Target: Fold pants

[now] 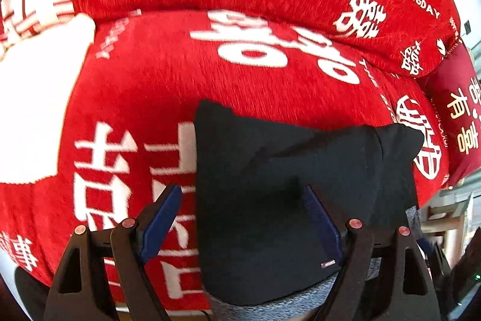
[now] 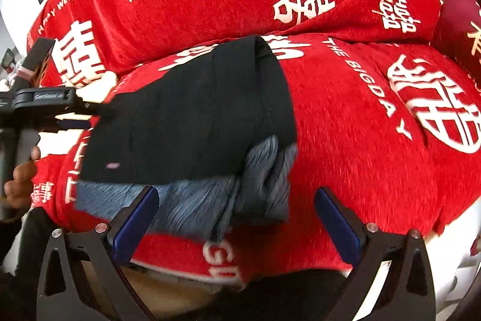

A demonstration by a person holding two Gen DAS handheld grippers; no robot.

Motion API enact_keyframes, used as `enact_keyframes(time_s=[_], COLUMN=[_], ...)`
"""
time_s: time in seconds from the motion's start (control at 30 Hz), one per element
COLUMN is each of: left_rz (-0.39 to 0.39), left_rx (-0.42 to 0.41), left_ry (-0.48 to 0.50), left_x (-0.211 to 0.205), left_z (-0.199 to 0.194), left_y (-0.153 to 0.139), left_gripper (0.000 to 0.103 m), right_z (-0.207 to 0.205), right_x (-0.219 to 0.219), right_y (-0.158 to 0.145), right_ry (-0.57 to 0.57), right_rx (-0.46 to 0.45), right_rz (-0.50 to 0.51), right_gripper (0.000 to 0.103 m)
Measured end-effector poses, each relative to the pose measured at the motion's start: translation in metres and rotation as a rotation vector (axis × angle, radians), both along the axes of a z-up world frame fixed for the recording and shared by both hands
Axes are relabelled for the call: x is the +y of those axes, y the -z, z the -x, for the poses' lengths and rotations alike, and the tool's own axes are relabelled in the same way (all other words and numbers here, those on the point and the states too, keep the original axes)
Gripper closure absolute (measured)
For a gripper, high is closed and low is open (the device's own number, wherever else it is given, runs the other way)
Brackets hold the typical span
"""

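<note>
- Black pants (image 2: 192, 116), folded, lie atop a grey garment (image 2: 210, 200) at the red sofa cover's (image 2: 360, 158) front edge, long axis front-to-back.
- Left gripper (image 1: 240, 218) tilts steeply downward, released, over the pants' edge.
- Right gripper (image 2: 237, 218) angles downward, released, empty.

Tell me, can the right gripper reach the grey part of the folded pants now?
Probably yes: the right gripper is open, and the grey part lies just ahead of its fingers, uncovered.
</note>
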State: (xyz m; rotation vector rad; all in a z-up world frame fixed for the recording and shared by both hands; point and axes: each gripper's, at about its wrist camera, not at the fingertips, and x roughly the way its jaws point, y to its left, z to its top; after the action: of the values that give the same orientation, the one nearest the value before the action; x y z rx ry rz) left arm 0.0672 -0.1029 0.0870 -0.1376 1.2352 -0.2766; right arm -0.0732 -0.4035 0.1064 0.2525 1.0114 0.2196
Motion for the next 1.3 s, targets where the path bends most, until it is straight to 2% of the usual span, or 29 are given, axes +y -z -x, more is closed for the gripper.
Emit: enact_keyframes(time_s=[0.07, 0.2, 0.27, 0.3, 0.33, 0.37, 0.4, 0.43, 0.5, 0.6, 0.7, 0.77, 0.8, 0.83, 0.87, 0.9, 1.03, 1.07, 1.13, 1.23, 1.3], left_rz=[-0.011, 0.007, 0.015, 0.018, 0.019, 0.015, 0.01, 0.005, 0.007, 0.023, 0.033, 0.027, 0.022, 0.021, 0.021, 0.022, 0.031, 0.032, 0.024, -0.011, -0.028], left_rx=[-0.007, 0.017, 0.019, 0.017, 0.016, 0.015, 0.011, 0.003, -0.01, 0.006, 0.024, 0.022, 0.023, 0.025, 0.028, 0.026, 0.007, 0.009, 0.022, 0.04, 0.035], left_ry=[0.002, 0.008, 0.012, 0.015, 0.016, 0.015, 0.015, 0.012, 0.003, -0.01, -0.006, 0.005, 0.01, 0.012, 0.013, 0.012, -0.002, -0.005, -0.005, 0.016, 0.025], left_x=[0.0, -0.002, -0.002, -0.002, 0.0, 0.001, 0.003, 0.005, 0.009, 0.01, 0.007, 0.004, 0.003, 0.003, 0.004, 0.005, 0.008, 0.007, 0.004, -0.005, -0.008], left_z=[-0.001, 0.0, 0.002, 0.003, 0.004, 0.004, 0.005, 0.005, 0.005, 0.002, 0.002, 0.003, 0.003, 0.003, 0.002, 0.002, -0.003, -0.005, -0.008, -0.009, -0.007], left_y=[0.002, 0.012, 0.014, 0.013, 0.013, 0.012, 0.011, 0.009, 0.007, 0.013, 0.019, 0.02, 0.02, 0.02, 0.019, 0.017, 0.009, 0.009, 0.014, 0.023, 0.023], left_gripper=[0.019, 0.019, 0.019, 0.019, 0.019, 0.019, 0.019, 0.019, 0.019, 0.019, 0.019, 0.019, 0.019, 0.019, 0.019, 0.019, 0.019, 0.019, 0.019, 0.019, 0.019], right_z=[0.006, 0.002, -0.009, -0.013, -0.018, -0.021, -0.021, -0.02, -0.013, -0.008, -0.016, -0.027, -0.034, -0.038, -0.042, -0.042, -0.026, -0.024, -0.028, -0.04, -0.039], right_x=[-0.002, -0.002, 0.0, 0.001, 0.002, 0.004, 0.007, 0.011, 0.019, 0.028, 0.029, 0.029, 0.028, 0.028, 0.027, 0.024, 0.018, 0.015, 0.01, -0.007, -0.014], right_y=[0.003, 0.005, 0.013, 0.017, 0.023, 0.027, 0.026, 0.023, 0.017, 0.008, 0.005, 0.01, 0.014, 0.018, 0.018, 0.013, -0.035, -0.037, -0.024, 0.023, 0.033], right_ry=[-0.016, -0.012, 0.006, 0.017, 0.027, 0.024, 0.017, 0.007, -0.017, -0.05, -0.018, 0.014, 0.025, 0.027, 0.033, 0.039, 0.042, 0.05, 0.066, 0.132, 0.155], right_rx=[0.041, 0.013, 0.034, 0.047, 0.071, 0.101, 0.112, 0.117, 0.111, 0.088, 0.056, 0.073, 0.085, 0.101, 0.115, 0.107, -0.071, -0.081, -0.049, 0.091, 0.094], right_rz=[-0.091, -0.23, -0.258, -0.254, -0.254, -0.265, -0.267, -0.238, -0.191, -0.195, -0.194, -0.183, -0.167, -0.158, -0.146, -0.137, -0.111, -0.104, -0.083, -0.134, -0.181], right_gripper=[0.0, 0.001, 0.018, 0.021, 0.031, 0.053, 0.062, 0.066, 0.066, 0.066, 0.065, 0.055, 0.055, 0.064, 0.081, 0.081, 0.085, 0.085, 0.085, 0.085, 0.085])
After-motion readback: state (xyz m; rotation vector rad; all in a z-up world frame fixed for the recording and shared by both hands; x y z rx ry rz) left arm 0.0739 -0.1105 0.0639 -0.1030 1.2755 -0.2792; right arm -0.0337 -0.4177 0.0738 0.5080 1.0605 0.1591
